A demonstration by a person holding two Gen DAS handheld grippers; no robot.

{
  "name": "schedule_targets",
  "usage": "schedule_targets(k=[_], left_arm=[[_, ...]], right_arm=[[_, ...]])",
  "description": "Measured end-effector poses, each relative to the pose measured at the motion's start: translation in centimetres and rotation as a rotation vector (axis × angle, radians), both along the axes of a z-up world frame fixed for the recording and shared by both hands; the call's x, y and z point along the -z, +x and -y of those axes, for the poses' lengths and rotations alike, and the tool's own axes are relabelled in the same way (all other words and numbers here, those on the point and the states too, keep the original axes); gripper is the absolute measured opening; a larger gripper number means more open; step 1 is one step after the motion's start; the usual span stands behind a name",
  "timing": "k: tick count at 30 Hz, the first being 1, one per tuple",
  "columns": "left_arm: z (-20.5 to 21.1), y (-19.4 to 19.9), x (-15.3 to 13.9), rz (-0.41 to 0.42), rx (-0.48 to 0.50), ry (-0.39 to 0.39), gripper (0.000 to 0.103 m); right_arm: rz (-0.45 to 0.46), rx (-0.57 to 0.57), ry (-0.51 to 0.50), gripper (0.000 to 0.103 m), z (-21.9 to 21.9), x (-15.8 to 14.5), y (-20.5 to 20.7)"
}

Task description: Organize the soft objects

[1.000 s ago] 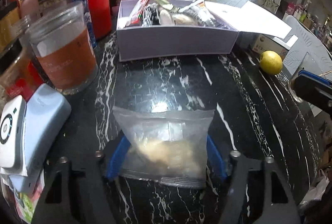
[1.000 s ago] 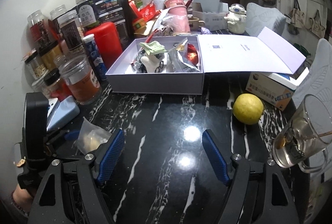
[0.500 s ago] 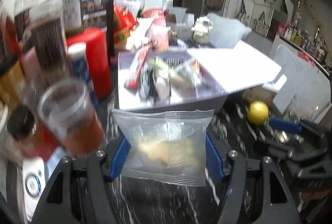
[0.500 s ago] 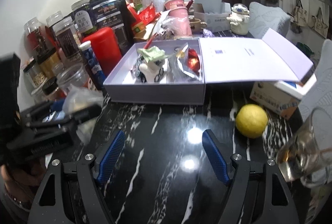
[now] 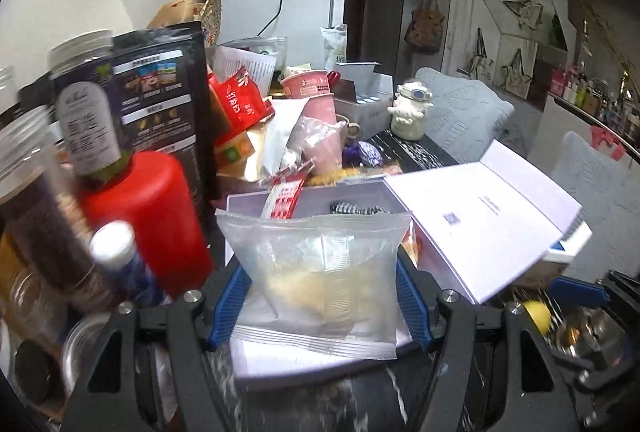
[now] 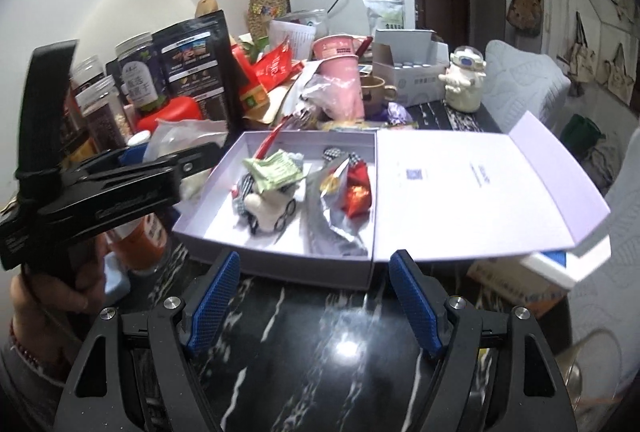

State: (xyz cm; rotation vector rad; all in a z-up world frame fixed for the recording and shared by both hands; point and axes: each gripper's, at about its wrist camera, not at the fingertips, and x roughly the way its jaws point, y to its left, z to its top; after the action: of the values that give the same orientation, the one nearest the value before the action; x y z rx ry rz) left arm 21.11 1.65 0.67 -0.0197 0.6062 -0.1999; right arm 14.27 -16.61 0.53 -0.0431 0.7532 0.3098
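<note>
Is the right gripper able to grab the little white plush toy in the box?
Probably yes. The right gripper is open and holds nothing, the box has its lid folded back, and the plush toy lies uncovered near the front wall. The left gripper with its clear bag stays off to the side.

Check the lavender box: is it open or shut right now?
Open. The lavender box has its lid folded flat to the side, contents exposed.
</note>
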Motion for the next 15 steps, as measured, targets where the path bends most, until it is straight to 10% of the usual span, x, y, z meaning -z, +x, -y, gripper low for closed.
schedule_targets(k=[15], left_arm=[[1.1,4.4,5.0,-0.201,-0.062,0.101,0.082]], right_arm=[[-0.057,-0.011,-0.039,0.078,0.2,2.0,3.4]])
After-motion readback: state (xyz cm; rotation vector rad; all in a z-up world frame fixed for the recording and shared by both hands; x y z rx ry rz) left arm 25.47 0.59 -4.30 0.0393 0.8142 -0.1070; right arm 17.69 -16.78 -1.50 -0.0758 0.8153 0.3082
